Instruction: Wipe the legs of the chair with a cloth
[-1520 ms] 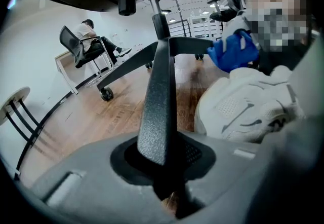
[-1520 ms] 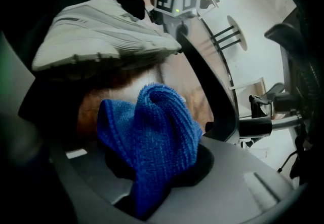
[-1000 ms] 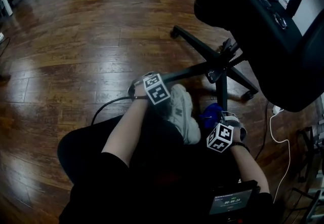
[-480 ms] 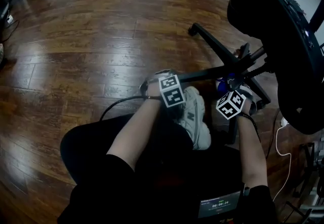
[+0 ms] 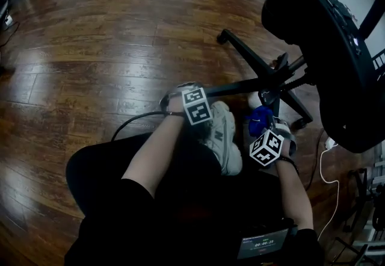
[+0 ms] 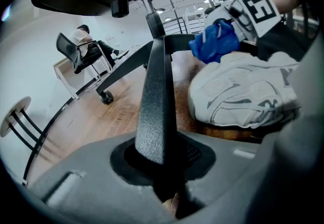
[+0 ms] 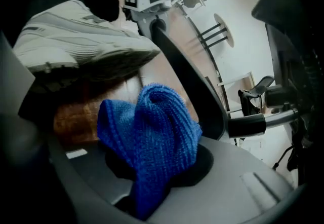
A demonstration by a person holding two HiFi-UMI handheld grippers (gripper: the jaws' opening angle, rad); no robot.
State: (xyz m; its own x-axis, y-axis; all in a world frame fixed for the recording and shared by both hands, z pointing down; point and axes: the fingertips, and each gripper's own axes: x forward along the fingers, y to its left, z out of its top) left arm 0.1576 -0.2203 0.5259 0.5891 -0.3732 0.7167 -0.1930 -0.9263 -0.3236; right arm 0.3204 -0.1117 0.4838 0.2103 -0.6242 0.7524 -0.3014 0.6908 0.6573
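Observation:
The black office chair's star base (image 5: 274, 81) stands on the wood floor. My left gripper (image 5: 178, 94) is shut on the outer end of one chair leg (image 6: 154, 91), which runs from its jaws up to the hub. My right gripper (image 5: 266, 129) is shut on a bunched blue cloth (image 7: 152, 137), which hangs just below the hub, beside that same leg (image 7: 187, 81). Whether the blue cloth (image 5: 259, 116) touches a leg I cannot tell. In the left gripper view the blue cloth (image 6: 215, 43) shows beyond the leg, under the right gripper's marker cube (image 6: 258, 7).
A person's white sneaker (image 5: 221, 135) rests on the floor between the two grippers. The chair's black seat and armrest (image 5: 337, 48) overhang the base at the right. A black cable (image 5: 129, 123) and a white cable (image 5: 328, 162) trail on the floor. Another chair with a seated person (image 6: 86, 48) is far off.
The right gripper with the cloth went up toward the hub, then came back toward me along the base. The left gripper has kept its hold on the leg end.

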